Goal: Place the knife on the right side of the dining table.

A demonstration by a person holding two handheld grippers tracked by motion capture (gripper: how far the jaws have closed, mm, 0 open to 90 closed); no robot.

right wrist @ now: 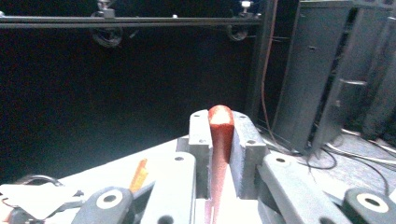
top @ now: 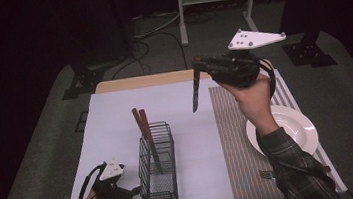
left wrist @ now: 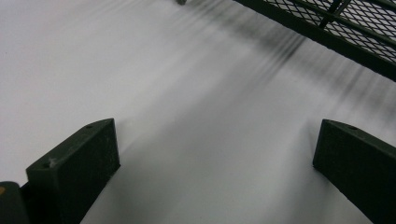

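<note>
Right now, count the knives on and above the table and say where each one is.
3. One knife hangs blade-down from the right claw above the table. Two more, with brown handles, stand in the wire caddy. Others may be hidden in the caddy.

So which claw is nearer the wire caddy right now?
Left. The left claw rests on the table beside the wire caddy; the right claw, gripping a knife, is raised well beyond it.

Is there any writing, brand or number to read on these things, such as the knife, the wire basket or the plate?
None: no word, brand, number or sign is legible. The knife in the right tongs, the wire basket, the plate, the striped mat and the left tongs show no readable marking.
</note>
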